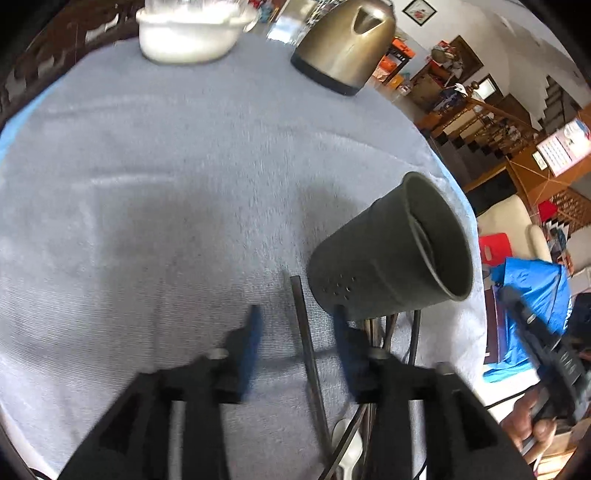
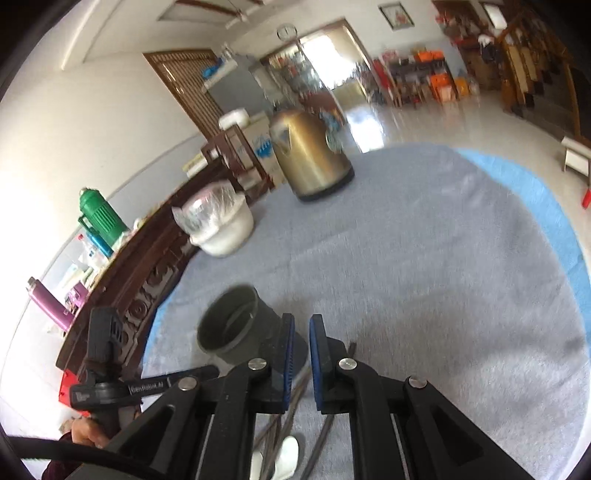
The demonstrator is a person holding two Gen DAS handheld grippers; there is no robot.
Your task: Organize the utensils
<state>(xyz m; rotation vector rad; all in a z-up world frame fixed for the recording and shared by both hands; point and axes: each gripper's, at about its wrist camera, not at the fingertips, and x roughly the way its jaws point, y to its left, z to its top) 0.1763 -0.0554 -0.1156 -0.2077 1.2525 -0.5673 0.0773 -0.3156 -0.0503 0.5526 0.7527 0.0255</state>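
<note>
A dark grey utensil holder [image 1: 391, 254] stands on the light blue cloth; it also shows in the right wrist view [image 2: 236, 325]. Several dark chopsticks [image 1: 306, 343] and a white spoon [image 1: 347, 446] lie on the cloth beside its base; in the right wrist view the chopsticks [image 2: 291, 410] and spoon [image 2: 284, 454] lie under the gripper. My left gripper [image 1: 295, 321] is open, its fingers on either side of one chopstick without touching it. My right gripper [image 2: 301, 325] is nearly closed and empty, above the utensils and next to the holder.
A gold kettle [image 1: 343, 44] and a white pot [image 1: 188, 33] wrapped in plastic stand at the far side of the table [image 2: 424, 266]. A dark carved wooden rail [image 2: 140, 266] runs along the table's left edge. The other hand-held gripper [image 1: 546, 347] shows at the right.
</note>
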